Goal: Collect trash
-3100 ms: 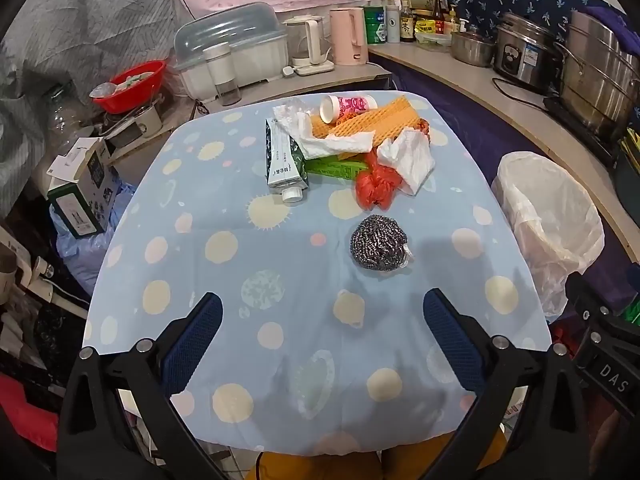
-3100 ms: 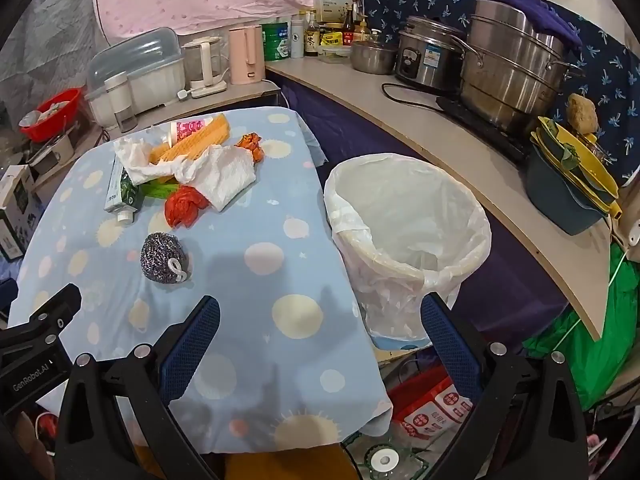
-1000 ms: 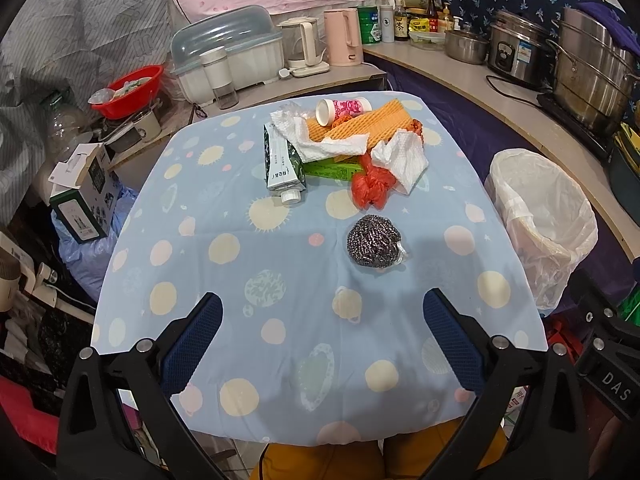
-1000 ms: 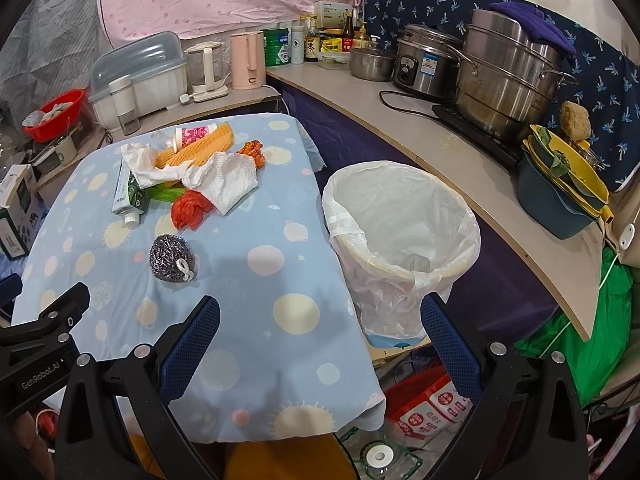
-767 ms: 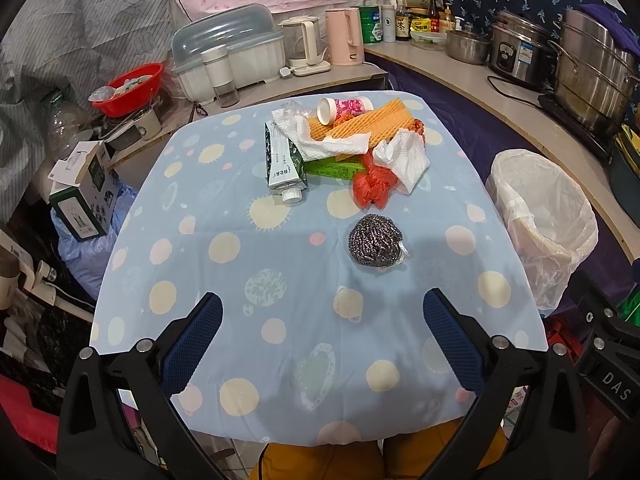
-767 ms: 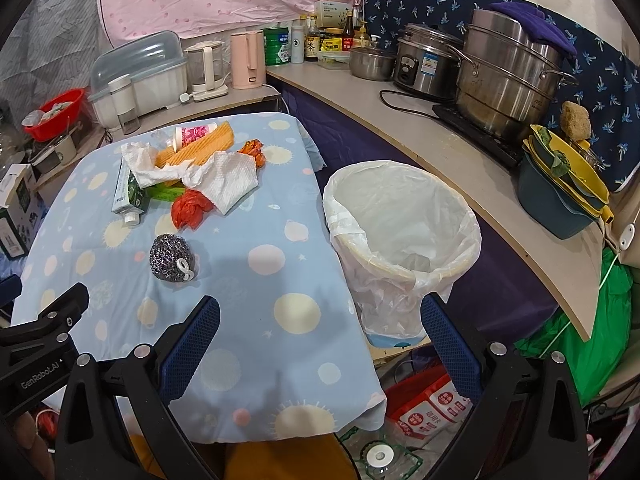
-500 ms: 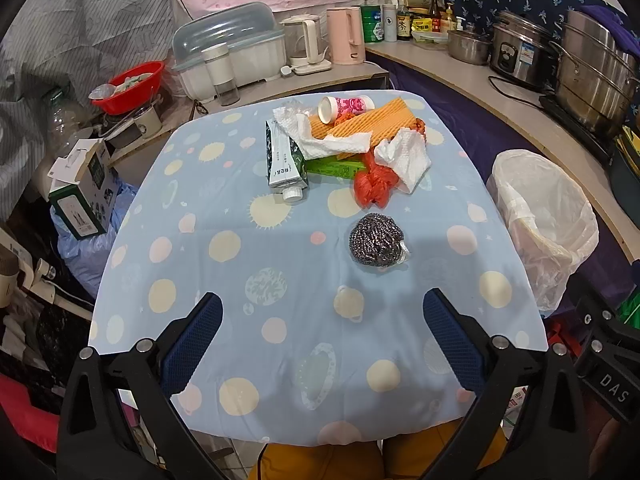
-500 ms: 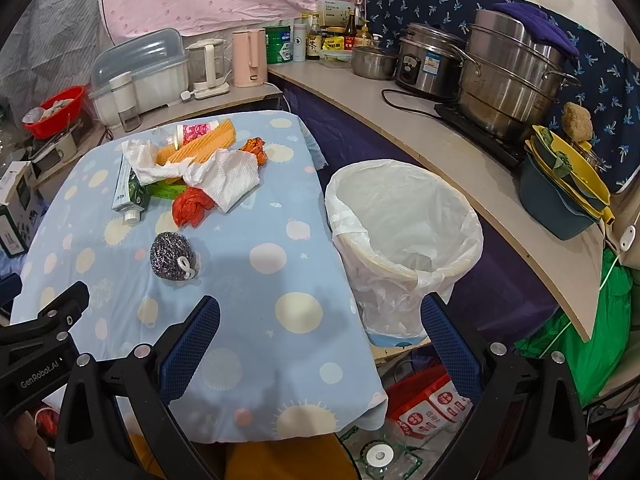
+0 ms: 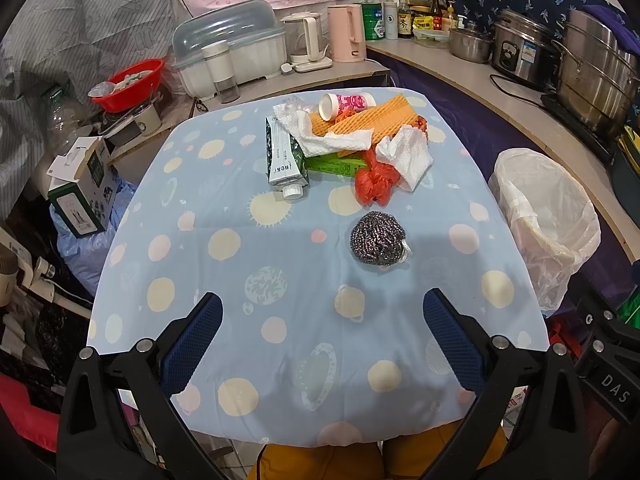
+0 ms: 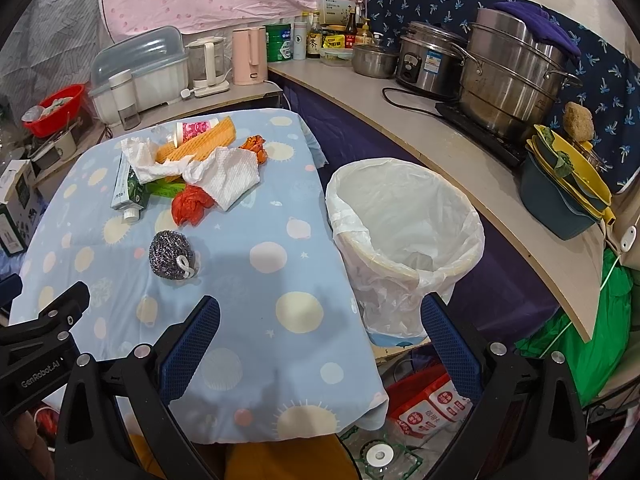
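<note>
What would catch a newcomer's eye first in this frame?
The heap of trash at the table's far end: a milk carton, crumpled paper towels and a red plastic bag. Nearer, apart from it, lies a steel wool scrubber. Right of the table stands a bin with a white liner; both grippers hover open.

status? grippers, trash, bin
Left gripper and right gripper open, empty. Steel scourer nearest; trash pile untouched. Bin lined, unobstructed.

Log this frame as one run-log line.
phase: pre-grasp | left gripper: open, empty | right gripper: open, empty | steel scrubber: on table, nearest | bin: lined, beside table
</note>
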Demonstrator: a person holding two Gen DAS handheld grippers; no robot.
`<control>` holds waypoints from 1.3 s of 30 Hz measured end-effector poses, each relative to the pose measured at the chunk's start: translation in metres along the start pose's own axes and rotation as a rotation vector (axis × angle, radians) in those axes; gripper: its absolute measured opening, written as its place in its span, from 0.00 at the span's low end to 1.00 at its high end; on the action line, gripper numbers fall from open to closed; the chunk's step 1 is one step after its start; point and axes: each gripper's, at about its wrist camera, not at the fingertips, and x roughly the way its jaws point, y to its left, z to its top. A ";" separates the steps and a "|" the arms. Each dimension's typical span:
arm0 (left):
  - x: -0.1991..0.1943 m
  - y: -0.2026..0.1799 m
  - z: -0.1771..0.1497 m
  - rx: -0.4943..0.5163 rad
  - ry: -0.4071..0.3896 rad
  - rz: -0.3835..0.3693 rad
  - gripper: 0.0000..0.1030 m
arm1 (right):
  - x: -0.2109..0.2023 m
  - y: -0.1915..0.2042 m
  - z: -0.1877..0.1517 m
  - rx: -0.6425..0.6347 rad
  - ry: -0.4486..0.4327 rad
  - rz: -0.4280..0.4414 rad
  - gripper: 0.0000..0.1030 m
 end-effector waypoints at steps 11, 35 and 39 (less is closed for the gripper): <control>0.027 0.003 0.005 -0.046 0.050 -0.069 0.93 | 0.024 -0.006 0.004 0.017 0.031 -0.003 0.93; 0.170 -0.030 0.038 -0.068 0.154 -0.133 0.93 | 0.114 0.002 0.036 0.057 0.128 0.026 0.93; 0.176 -0.035 0.038 -0.056 0.165 -0.168 0.82 | 0.122 0.007 0.039 0.052 0.140 0.032 0.93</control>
